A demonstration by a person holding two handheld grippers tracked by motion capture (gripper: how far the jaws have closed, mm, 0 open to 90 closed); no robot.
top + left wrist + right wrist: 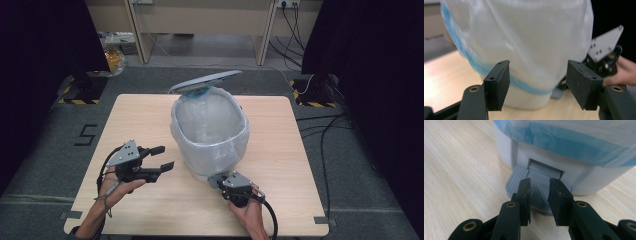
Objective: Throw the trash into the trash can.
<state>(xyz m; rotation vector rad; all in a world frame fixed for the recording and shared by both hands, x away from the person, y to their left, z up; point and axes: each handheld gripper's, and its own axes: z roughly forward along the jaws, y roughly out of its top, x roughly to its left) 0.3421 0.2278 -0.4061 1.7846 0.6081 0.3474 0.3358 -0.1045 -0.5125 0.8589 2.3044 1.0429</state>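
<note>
I am pressing the right gripper (539, 202) down over the grey pedal (524, 183) of the white pedal bin (210, 125), which is standing mid-table just ahead of both claws, lid (205, 81) raised. Its jaws are sitting slightly apart, gripping nothing. My left gripper (161, 159) is hovering wide open, facing the bin's side. The plastic liner (524, 37) is looking thin and slippery, so I am judging the rigid rim or pedal better holds; the bin is probably light and could slide.
</note>
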